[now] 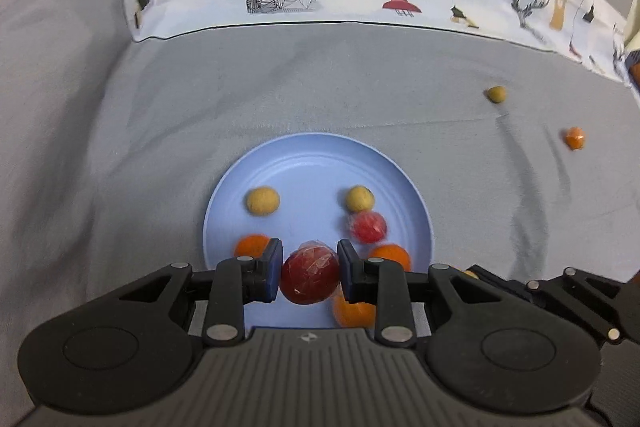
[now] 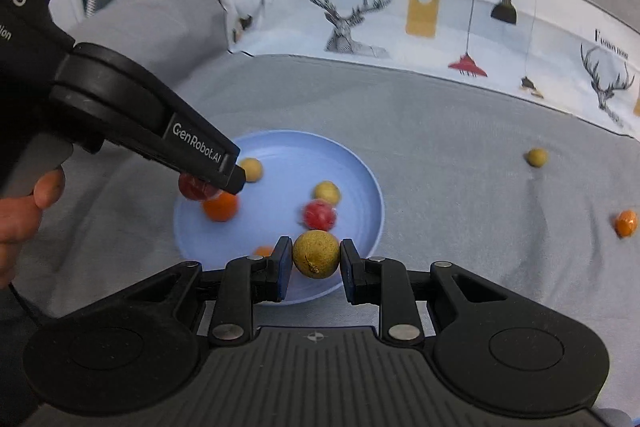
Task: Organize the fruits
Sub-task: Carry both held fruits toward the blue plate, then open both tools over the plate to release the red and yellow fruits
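Step in hand, by judgement: delivery of two fruits to the blue plate (image 1: 420, 211), both carried at once.

Left gripper (image 1: 309, 273): closed down on a dark red fruit in clear wrap (image 1: 310, 275), both pads pressed against its sides, poised over the near part of the plate. Same gripper visible from the right wrist view as a black body reaching in from the left, its tip over the far left portion of the plate.

Right gripper (image 2: 316, 257): closed on a yellow-green round fruit (image 2: 316, 254), pads touching both sides, positioned over the near rim of the plate.

Already on the plate: two yellow fruits, one wrapped red fruit (image 1: 368, 226) and several orange ones. Still loose on the grey cloth (image 1: 360, 87), well apart from the plate: a small yellow-green fruit (image 1: 496, 94) and an orange fruit (image 1: 575, 138).

Next move, by judgement: lower each fruit into a bare patch of the plate, then open the jaws gently. Round fruits prone to rolling; release close to the surface and clear of the neighbours.
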Motion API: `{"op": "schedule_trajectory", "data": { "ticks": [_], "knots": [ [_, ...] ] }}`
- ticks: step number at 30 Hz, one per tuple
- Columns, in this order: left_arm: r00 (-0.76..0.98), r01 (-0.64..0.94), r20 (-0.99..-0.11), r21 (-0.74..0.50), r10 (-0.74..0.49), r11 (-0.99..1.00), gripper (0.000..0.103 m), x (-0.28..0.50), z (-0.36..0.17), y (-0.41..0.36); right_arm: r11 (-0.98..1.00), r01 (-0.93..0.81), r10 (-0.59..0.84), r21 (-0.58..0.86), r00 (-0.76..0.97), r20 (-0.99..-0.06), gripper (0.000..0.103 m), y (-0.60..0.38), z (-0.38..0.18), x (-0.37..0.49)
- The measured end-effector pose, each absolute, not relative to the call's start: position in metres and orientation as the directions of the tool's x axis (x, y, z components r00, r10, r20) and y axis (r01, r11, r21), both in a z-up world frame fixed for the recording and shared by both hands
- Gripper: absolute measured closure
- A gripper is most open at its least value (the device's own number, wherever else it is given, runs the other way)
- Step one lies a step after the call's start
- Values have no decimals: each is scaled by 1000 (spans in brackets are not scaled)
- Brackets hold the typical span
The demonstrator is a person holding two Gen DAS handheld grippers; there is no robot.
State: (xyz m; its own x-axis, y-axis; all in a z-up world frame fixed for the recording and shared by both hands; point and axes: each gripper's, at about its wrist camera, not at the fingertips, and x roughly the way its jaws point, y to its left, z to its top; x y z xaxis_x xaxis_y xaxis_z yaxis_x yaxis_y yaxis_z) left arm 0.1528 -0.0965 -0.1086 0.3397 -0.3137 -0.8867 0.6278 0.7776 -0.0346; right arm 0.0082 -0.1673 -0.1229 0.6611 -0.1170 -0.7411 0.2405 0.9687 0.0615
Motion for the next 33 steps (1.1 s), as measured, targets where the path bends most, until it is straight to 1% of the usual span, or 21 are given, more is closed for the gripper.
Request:
{"op": "schedule_trajectory", "data": {
  "ticks": [4,5,6,7,8,9,11,12,13,14,16,19,21,24,28,33],
  "knots": [
    [349,616,-894,-6,-280,787,70,168,-124,-104,965,256,-124,58,640,-759,76,-173,-141,28],
    [352,614,-892,-8,-283,789,63,171,-127,-104,965,254,-116,64,633,-765,76,-173,-146,34],
    [357,617,-888,-11,-292,787,37,174,-129,-104,966,250,-112,64,629,-769,76,-173,-149,40],
    [366,614,-882,-9,-295,789,21,176,-130,-104,968,245,-112,57,622,-775,70,-173,-153,47],
    [386,604,-873,-4,-297,797,0,177,-128,-102,970,239,-114,43,606,-787,51,-171,-155,53],
    [414,594,-855,-7,-313,804,0,175,-123,-99,972,234,-118,29,593,-797,43,-170,-156,57],
    [422,608,-838,-22,-346,794,0,172,-112,-92,975,220,-126,13,604,-787,24,-167,-149,53],
    [419,614,-841,-15,-342,789,0,170,-107,-88,976,219,-131,6,607,-784,18,-166,-145,48],
    [423,608,-845,-3,-327,794,0,167,-104,-83,975,222,-137,2,610,-781,10,-165,-139,41],
    [432,598,-845,6,-316,801,0,163,-100,-77,974,226,-139,6,616,-775,7,-164,-132,30],
    [445,566,-846,11,-295,824,0,153,-93,-59,970,241,-132,33,631,-764,6,-164,-121,9],
    [419,518,-866,-19,-273,855,0,135,-84,-32,958,277,-130,73,648,-750,4,-158,-107,-26],
    [414,498,-873,-23,-260,867,0,120,-76,-17,955,287,-139,73,651,-746,3,-151,-100,-48],
    [429,496,-867,-8,-253,868,0,93,-63,1,956,287,-147,67,664,-733,1,-138,-94,-73],
    [442,504,-859,-1,-259,863,0,60,-50,20,957,282,-152,67,685,-713,1,-122,-89,-94],
    [465,496,-845,2,-263,868,0,38,-35,34,962,268,-162,53,718,-677,1,-113,-76,-109]
  ]
}}
